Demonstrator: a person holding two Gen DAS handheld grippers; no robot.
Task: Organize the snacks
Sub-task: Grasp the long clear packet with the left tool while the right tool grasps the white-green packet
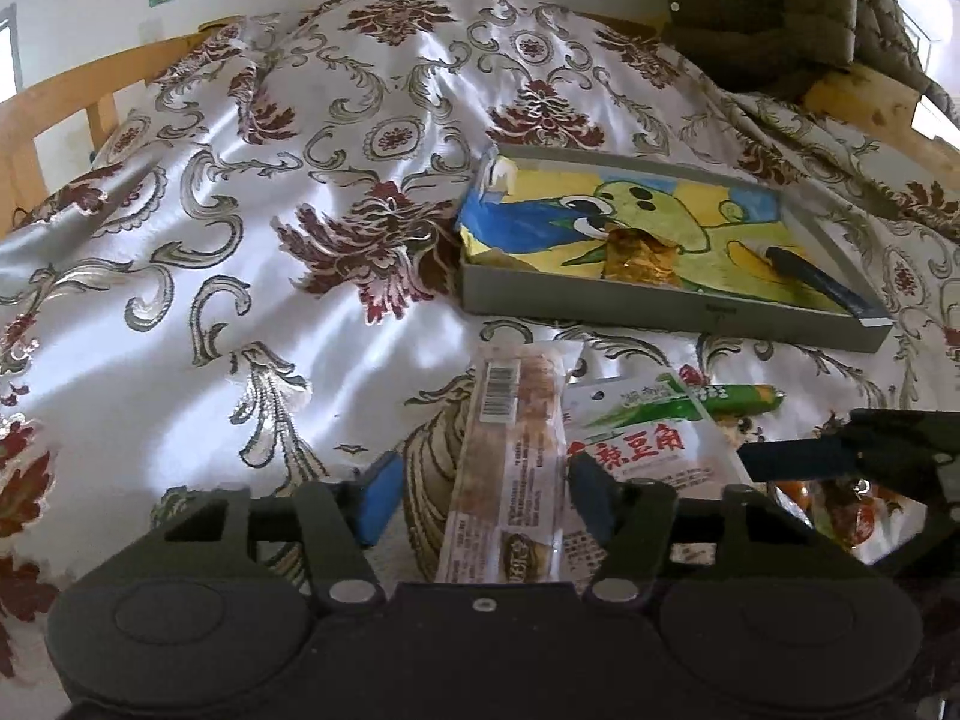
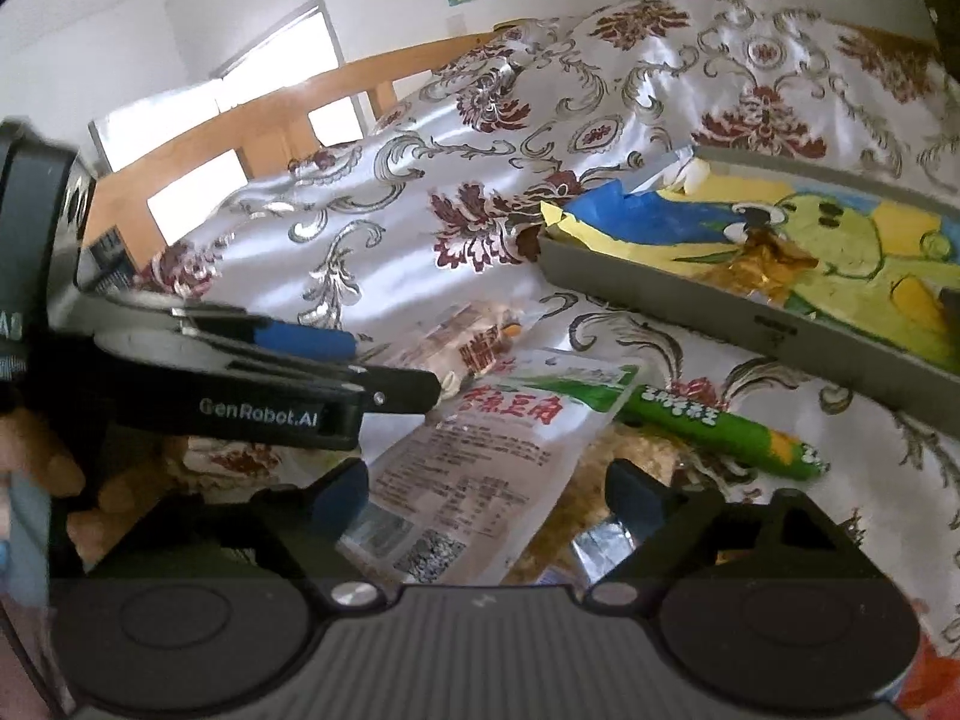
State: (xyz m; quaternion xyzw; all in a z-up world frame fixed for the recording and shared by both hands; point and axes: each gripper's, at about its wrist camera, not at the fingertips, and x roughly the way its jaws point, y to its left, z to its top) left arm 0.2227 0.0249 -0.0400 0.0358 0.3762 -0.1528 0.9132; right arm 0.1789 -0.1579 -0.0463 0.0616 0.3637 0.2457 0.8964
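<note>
Here the left gripper (image 1: 480,492) is standing apart around a long snack (image 1: 510,468), whose axis is pointing far toward the tray (image 1: 660,306); the right gripper (image 2: 486,498) is gaping over a pouch (image 2: 480,456).

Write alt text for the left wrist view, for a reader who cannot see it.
The open left claw straddles a long clear-wrapped pastry bar lying on a white satin cloth with maroon floral patterns. Beside the bar lie a white pouch with red characters and a green sausage stick. Behind them sits a shallow grey tray lined with a cartoon drawing, holding a gold-foil snack.
</note>
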